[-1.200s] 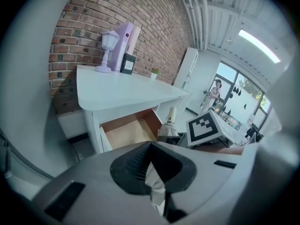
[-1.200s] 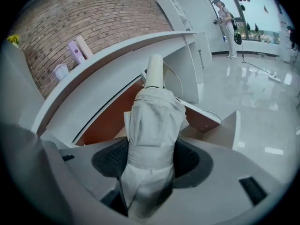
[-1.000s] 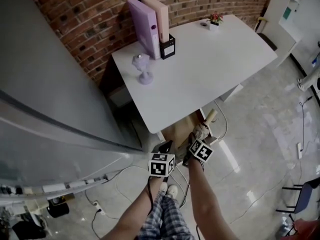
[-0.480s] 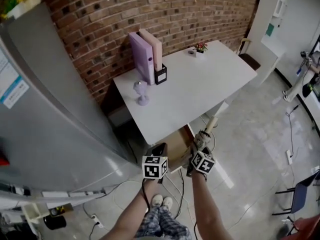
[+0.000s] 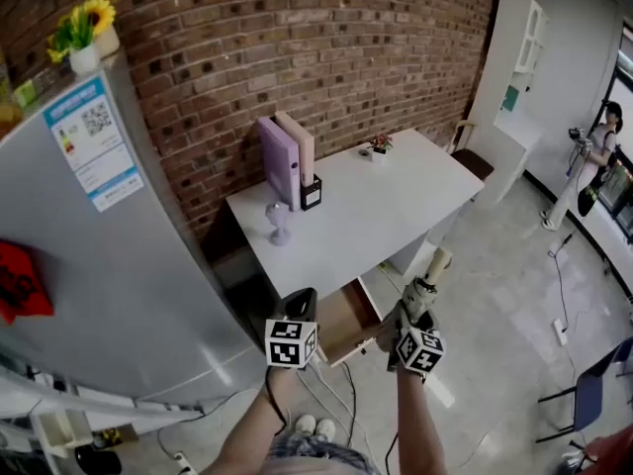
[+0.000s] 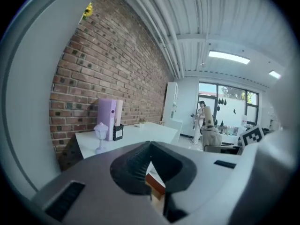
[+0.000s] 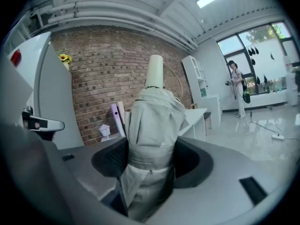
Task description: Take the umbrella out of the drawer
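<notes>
The right claw [image 5: 406,321] pinches the umbrella [image 5: 423,287] across its folded cloth, right at the strap band. That looks like a sensible place to hold it: the band is the firmest part of the bundle, and a grip there keeps the folds from fanning out. In the right gripper view the pads press into the cloth on both sides, and the jaws stand partly apart only because the bundle fills them.

The left claw [image 5: 301,303] has its jaws pressed together with nothing between them. It hangs just over the near left corner of the drawer [image 5: 346,317], probably kept close so it can push the drawer shut later.

The drawer stands pulled out from under the white counter [image 5: 368,206], and what shows of its brown inside is bare.

The umbrella is already out of the drawer, in the air just to its right and above the floor. It runs forward out of the right claw along the line of the jaws, and its pale stub end points away from the hand, up towards the counter's edge. A shorter part of the cloth hangs back below the grip. It is well clear of the left claw
</notes>
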A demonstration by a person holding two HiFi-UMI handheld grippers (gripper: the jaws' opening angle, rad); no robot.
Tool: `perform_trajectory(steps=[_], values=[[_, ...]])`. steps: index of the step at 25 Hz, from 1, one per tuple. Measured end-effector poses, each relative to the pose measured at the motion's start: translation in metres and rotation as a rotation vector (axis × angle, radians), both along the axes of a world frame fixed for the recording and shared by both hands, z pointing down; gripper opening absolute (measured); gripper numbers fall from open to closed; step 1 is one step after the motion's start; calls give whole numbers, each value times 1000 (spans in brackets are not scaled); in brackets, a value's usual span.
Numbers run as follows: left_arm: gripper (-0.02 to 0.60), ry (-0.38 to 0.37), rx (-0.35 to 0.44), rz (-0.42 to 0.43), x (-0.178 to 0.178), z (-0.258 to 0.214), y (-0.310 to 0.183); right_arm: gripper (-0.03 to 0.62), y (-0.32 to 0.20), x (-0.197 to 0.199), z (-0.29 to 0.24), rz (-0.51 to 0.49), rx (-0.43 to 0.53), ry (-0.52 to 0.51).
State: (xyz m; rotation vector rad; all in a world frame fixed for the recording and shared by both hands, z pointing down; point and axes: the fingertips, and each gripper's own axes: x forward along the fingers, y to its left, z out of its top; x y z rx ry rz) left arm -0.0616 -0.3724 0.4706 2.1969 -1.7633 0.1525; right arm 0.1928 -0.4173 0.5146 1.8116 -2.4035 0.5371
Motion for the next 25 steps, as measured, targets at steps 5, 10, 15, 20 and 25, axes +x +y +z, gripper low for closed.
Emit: perform_trajectory(steps=[5,10,15,20,25], values=[[26,-31,97,6,3,-44,14,279,30,23,-62,15,151,-3],[26,-29,165,-2,1,-75,24,281,57,41,-120,43,294,2],[26,-34,193,-8,0,-88,32,281,83,46,-148,43,365,67],[26,-21,203,-12,1,-92,33,281,103,54,-149,49,376,128],[26,-15,199,-14,1,-90,29,279,106,65,-148,73,385,113]])
